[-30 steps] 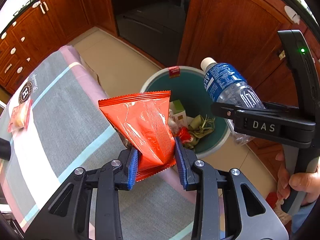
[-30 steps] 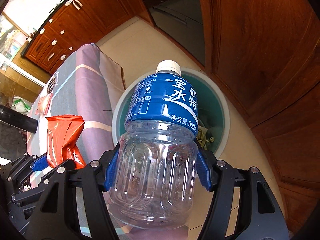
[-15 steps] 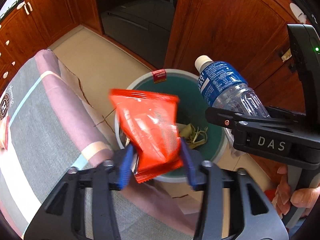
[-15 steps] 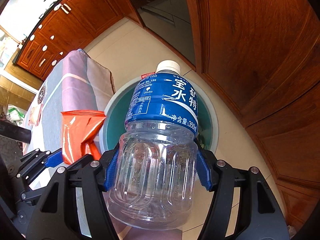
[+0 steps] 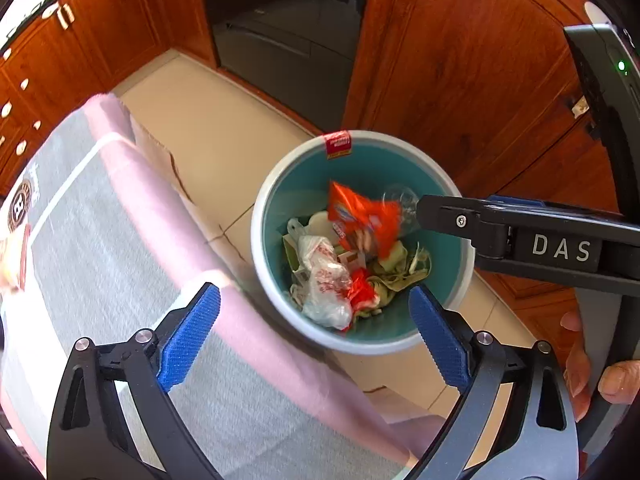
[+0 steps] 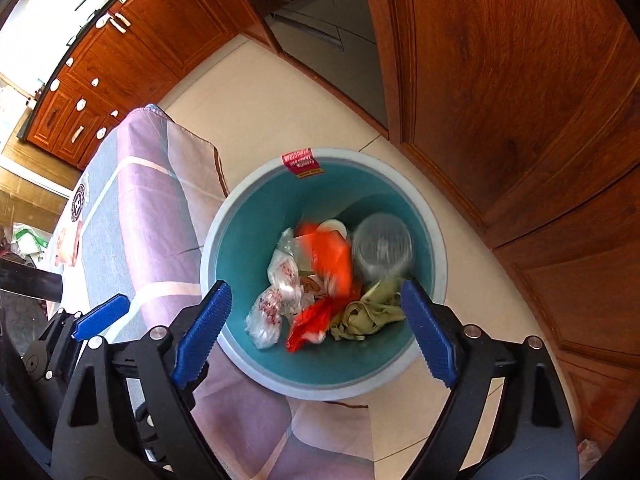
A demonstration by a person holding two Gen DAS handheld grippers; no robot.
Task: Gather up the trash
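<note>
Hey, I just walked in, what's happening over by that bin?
A person is clearing trash with a handheld gripper in each hand, both poised over the teal bin on the floor beside a cloth-covered table. The left gripper and right gripper are both opening, with nothing between their jaws. An orange snack bag and a clear plastic bottle appear blurred inside the bin, apparently just dropped onto wrappers and other rubbish. A small packet lies on the table.

Orange snack bag point(image 5: 362, 220) blurred inside the teal bin point(image 5: 280, 184), tilted, above the crumpled wrappers. Clear plastic bottle point(image 6: 382, 246) also blurred in the bin, base facing up, just right of the bag. Bin on the floor beside the cloth-covered counter point(image 5: 100, 240).
</note>
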